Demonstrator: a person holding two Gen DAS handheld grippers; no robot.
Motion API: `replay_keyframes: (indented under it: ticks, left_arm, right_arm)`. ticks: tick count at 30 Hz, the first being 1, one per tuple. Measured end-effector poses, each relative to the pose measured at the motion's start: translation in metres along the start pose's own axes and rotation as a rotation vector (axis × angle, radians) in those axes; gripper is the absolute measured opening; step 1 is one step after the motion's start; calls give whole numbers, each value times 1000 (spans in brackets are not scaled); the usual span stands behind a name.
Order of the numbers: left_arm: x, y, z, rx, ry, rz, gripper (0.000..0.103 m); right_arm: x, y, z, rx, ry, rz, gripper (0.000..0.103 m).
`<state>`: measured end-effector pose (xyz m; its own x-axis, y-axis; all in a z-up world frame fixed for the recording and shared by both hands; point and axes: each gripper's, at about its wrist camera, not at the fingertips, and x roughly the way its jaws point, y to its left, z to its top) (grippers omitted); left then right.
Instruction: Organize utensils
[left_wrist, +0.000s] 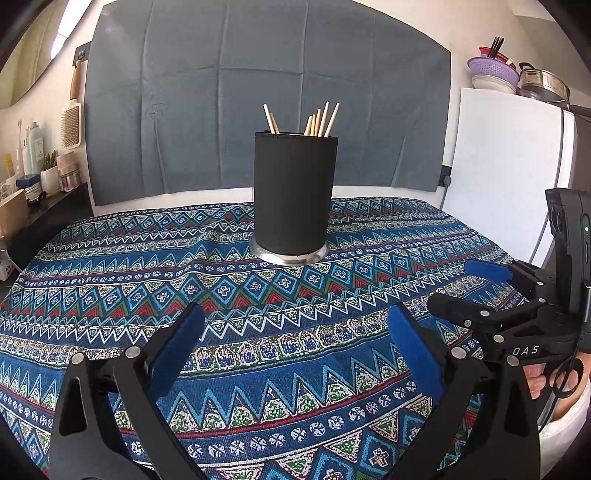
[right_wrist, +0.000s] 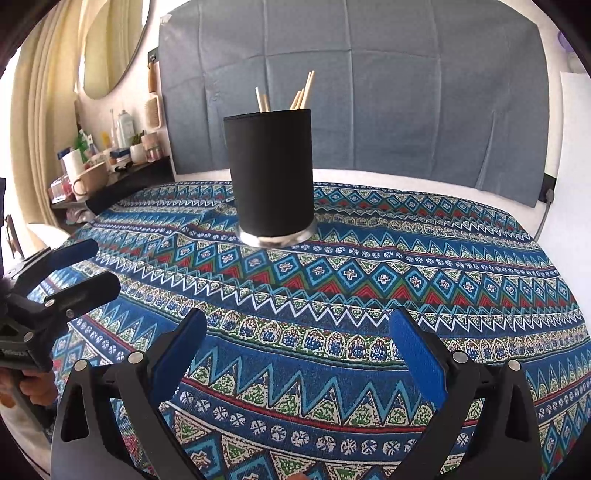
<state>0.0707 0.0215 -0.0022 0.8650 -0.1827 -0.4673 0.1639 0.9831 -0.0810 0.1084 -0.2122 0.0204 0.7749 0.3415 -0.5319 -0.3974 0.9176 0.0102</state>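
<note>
Black holder: cylindrical utensil holder (left_wrist: 295, 195) stands upright mid-worktop on the patterned cloth (left_wrist: 258, 302), wooden chopsticks (left_wrist: 317, 122) inside.
Left gripper (left_wrist: 295, 347): jaws spread, empty.
Right gripper (right_wrist: 297, 347): jaws spread, empty.
Risk: nudging the tall holder could topple it and spill the chopsticks.

"DAS" is read in white caps on the black body of the right gripper (left_wrist: 476, 291), seen from left wrist cam. A white label on the left gripper (right_wrist: 83, 267), right wrist cam, is cut off & blurred, illegible.
</note>
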Motion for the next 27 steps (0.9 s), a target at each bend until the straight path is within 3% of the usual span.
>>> replay_keyframes:
  ticks: [13, 16, 18, 20, 27]
  left_arm:
    - [4, 1, 0, -3, 20, -8, 97]
    - [-12, 2, -1, -16, -69, 53, 97]
    - [-19, 4, -1, -19, -99, 13, 97]
    - [-15, -1, 0, -1, -84, 40, 97]
    - [-9, -10, 0, 47, -46, 16, 97]
  right_arm:
    - [2, -5, -1, 29, 15, 59, 95]
    - [-7, -5, -1, 43, -31, -66, 95]
    - [-10, -1, -1, 13, -53, -4, 95]
    - [-10, 1, 0, 1, -54, -21, 95]
    - [-7, -5, -1, 26, -43, -8, 95]
